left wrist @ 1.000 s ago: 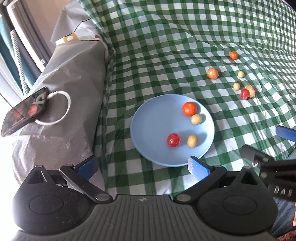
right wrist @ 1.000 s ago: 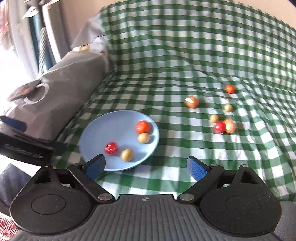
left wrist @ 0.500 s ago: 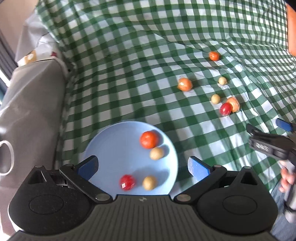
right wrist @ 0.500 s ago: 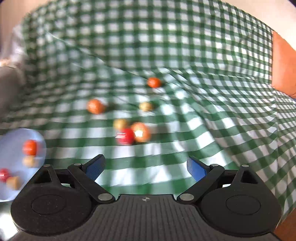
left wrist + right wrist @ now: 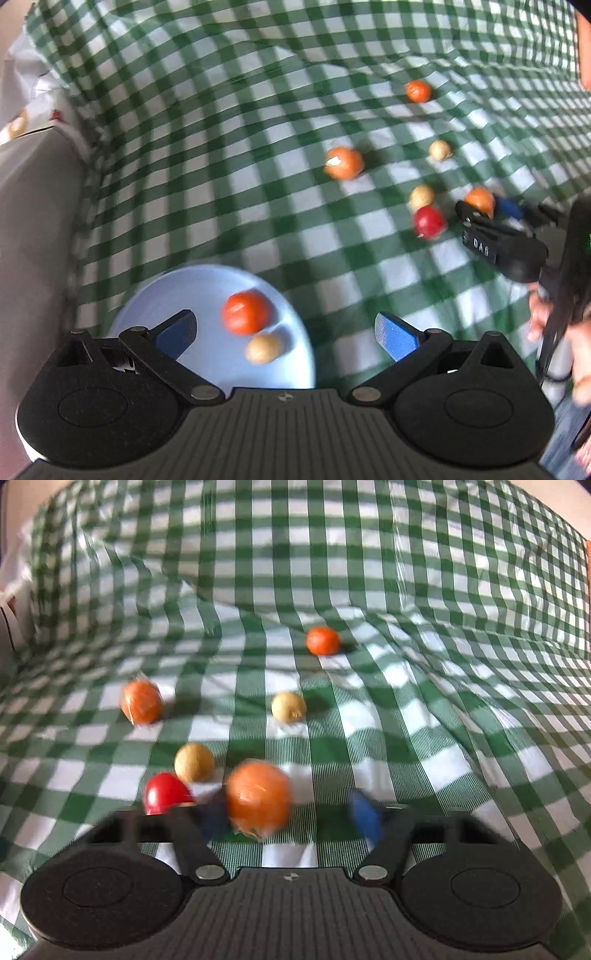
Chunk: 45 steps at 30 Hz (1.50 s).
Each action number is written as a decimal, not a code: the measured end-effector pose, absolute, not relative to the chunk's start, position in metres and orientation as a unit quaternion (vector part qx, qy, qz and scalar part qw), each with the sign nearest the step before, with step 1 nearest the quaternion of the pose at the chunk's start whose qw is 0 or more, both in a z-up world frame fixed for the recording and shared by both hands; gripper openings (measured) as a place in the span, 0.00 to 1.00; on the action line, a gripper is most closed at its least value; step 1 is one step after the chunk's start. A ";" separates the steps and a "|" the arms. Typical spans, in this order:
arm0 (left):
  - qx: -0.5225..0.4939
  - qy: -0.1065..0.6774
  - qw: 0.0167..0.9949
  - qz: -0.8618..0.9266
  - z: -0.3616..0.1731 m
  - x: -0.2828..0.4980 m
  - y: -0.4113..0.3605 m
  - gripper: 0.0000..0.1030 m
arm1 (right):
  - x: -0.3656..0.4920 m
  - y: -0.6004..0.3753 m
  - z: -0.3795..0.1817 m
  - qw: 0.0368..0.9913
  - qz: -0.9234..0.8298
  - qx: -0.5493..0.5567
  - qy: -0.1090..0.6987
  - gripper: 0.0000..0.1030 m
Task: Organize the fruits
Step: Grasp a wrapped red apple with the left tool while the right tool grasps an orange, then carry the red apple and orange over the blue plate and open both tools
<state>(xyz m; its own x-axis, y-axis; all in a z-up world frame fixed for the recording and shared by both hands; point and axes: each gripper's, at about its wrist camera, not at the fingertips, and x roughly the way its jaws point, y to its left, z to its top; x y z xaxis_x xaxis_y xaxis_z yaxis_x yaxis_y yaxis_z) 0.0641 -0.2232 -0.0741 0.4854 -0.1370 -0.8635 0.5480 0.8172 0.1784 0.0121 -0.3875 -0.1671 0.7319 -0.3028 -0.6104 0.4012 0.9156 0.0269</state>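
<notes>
- Here the right gripper (image 5: 291, 818) is low over the checked cloth (image 5: 406, 716), with its two blue fingers apart and a big orange fruit (image 5: 258, 799) between them, nearer to the left finger; I cannot tell if that finger touches it, the picture is blurred there.
- The orange fruit is almost round, so no long axis or pointing direction can be read.
- A red fruit (image 5: 166, 794) lies just left of the right gripper's left finger, and a tan fruit (image 5: 194, 762) is just behind the red one.
- Farther away lie another tan fruit (image 5: 289, 706), a wrapped orange fruit (image 5: 141, 701) to the left, and a small orange fruit (image 5: 322, 640) at the back, each well apart from the others.
- To the right of the right gripper there is bare cloth, with folds rising at the back and at the far right.
- The left gripper (image 5: 284, 328) has its fingers wide apart, holding nothing, and it hangs above the blue plate (image 5: 155, 295).
- On the plate, a red-orange fruit (image 5: 245, 312) and a tan one (image 5: 264, 348) lie close together, near the plate's right rim.
- Left of the plate is a grey covered surface (image 5: 33, 221); between the plate and the loose fruits the cloth is bare.
- In the left view, the right gripper's tips are at the orange fruit, beside the red one.
</notes>
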 end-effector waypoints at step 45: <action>0.130 0.487 0.834 -0.222 0.007 0.009 -0.105 0.33 | -0.121 -0.295 -0.040 0.939 -0.175 0.107 0.275 0.34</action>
